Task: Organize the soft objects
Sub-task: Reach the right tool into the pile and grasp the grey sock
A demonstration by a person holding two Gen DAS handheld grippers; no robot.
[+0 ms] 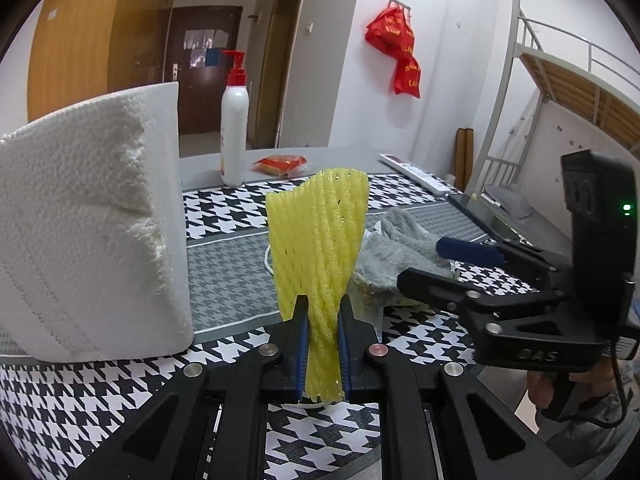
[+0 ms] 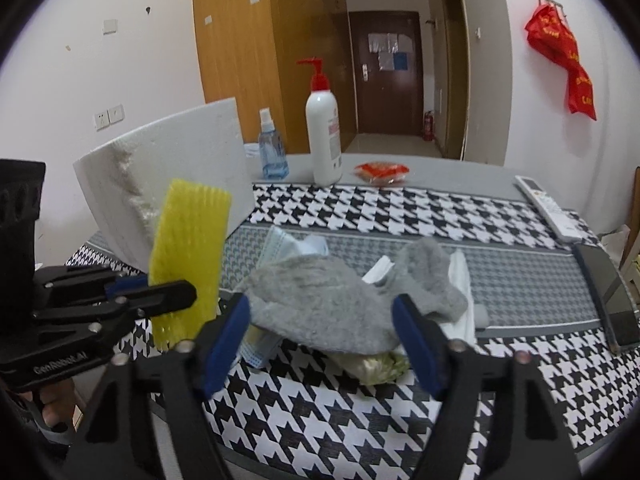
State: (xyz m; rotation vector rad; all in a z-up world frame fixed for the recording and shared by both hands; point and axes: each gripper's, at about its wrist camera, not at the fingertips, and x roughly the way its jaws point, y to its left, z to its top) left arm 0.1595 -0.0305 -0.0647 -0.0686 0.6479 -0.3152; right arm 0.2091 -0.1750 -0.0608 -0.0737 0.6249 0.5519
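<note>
My left gripper is shut on a yellow foam net sleeve and holds it upright above the table. The sleeve and left gripper also show at the left of the right wrist view. My right gripper is open and empty, its jaws on either side of a grey fuzzy sock. The sock lies on a pile with a blue face mask, white tissue and a pale packet. The right gripper appears at the right of the left wrist view, over the sock.
A big white paper towel pack stands at the left. At the back are a white pump bottle, a blue spray bottle and a red snack packet. A remote and a dark phone lie at the right edge.
</note>
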